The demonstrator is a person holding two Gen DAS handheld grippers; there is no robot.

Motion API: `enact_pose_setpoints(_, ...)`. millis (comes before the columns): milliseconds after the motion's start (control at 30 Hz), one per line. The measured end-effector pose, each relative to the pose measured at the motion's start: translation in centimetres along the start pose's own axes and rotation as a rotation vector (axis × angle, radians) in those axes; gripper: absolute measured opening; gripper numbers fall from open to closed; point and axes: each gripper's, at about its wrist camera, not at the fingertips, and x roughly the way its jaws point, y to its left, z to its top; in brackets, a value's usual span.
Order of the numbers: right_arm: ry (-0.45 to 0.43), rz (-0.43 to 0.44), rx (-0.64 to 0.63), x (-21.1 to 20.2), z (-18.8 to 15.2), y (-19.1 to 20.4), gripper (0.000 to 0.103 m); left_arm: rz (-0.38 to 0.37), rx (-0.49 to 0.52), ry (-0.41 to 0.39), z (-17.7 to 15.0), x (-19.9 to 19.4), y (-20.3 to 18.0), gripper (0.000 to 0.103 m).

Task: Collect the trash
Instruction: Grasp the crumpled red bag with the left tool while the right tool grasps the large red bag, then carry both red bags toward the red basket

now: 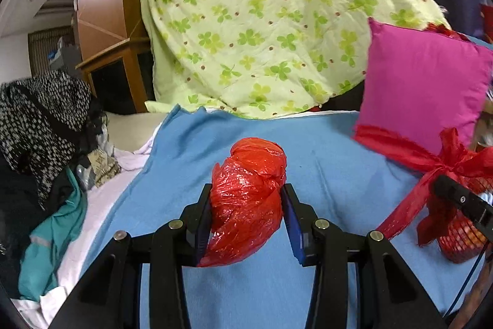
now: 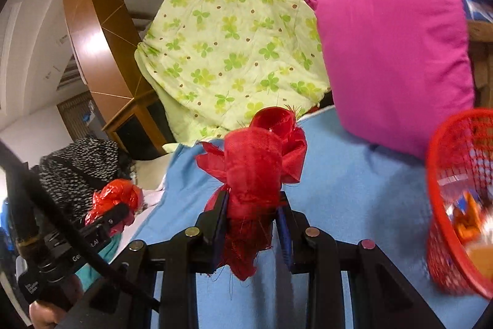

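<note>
In the left wrist view, the left gripper (image 1: 246, 215) is clamped on a crumpled ball of shiny red plastic film (image 1: 248, 202), its blue-padded jaws pressing the wad from both sides so that it bulges above and below them; the piece hangs clear over the light blue blanket (image 1: 323, 144) that covers the bed, which suits trash being carried rather than gathered. At the right edge of this view the other tool's black finger crosses a frayed red woven ribbon (image 1: 431, 165), and behind it sits part of a red plastic mesh basket (image 1: 459, 239), probably the place where the trash is meant to go. A bright pink square cushion (image 1: 422, 82) leans against a pale green clover-print quilt (image 1: 262, 20) draped at the head of the bed, both well away from the work. In the right wrist view, the right gripper (image 2: 252, 215) is closed narrowly on the ribbon, gripping its bunched lower part so that the loops stand up above the jaws and a ragged tail hangs below. The basket is just beside it on the right, tilted with its mouth toward the camera and some orange wrappers blurred inside, so the drop looks short. The left tool with its red plastic wad shows low on the left, near a black-and-white speckled garment (image 2: 83, 162).
</note>
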Motion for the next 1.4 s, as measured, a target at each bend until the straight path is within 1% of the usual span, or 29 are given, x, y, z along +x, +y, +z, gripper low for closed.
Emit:
enact_pose_setpoints(100, 0.011, 0.023, -0.004, -2.2, -0.5, 0.2, 0.032, -0.006, 0.020, -0.012, -0.2, -2.1, -0.9, 0.045)
enact_pose_setpoints(300, -0.030, 0.060, -0.034, -6.8, -0.1, 0.9, 0.032, 0.003, 0.058, -0.047, -0.3, -5.9, -2.4, 0.045)
enact_pose_setpoints(433, -0.061, 0.061, -0.048, -9.4, 0.3, 1.0, 0.032, 0.010, 0.074, -0.073, -0.1, -7.9, -3.3, 0.045)
enact_pose_setpoints(567, -0.075, 0.057, -0.041, -11.0, 0.3, 0.7, 0.032, 0.014, 0.094, -0.094, -0.1, -9.4, -4.1, 0.045)
enact_pose_setpoints(900, -0.110, 0.056, -0.022, -13.8, 0.2, 0.0, 0.032, 0.003, 0.150, -0.111, 0.1, -11.1, -6.3, 0.045)
enact_pose_setpoints(1400, -0.127, 0.055, 0.020, -14.9, 0.3, -1.7, 0.032, -0.016, 0.194, -0.117, 0.8, -11.1, -9.0, 0.045)
